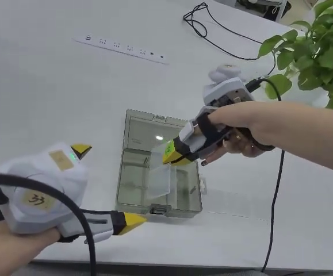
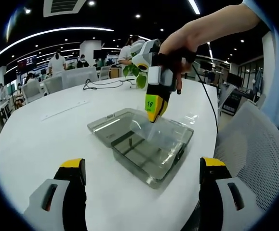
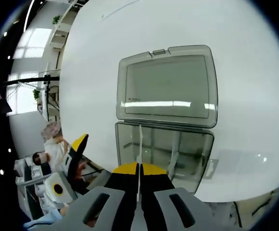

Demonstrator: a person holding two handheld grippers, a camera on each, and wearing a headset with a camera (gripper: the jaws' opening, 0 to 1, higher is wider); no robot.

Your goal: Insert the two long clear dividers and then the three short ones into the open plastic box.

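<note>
You are working with a box point(image 1: 137, 208) of smoky see-through plastic, smooth and glossy; its lid point(image 1: 152, 129) mirrors the lights. The divider point(image 1: 159, 175) is thin clear plastic, faintly frosted. The table point(image 1: 51, 86) is white, smooth and matt. The left gripper point(image 1: 107, 185) has a matt white plastic shell, and its cable point(image 1: 90, 247) is black and rubbery.

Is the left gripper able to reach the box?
Probably yes. The left gripper is open with bare table between it and the box; the right gripper holds a divider over it.
</note>
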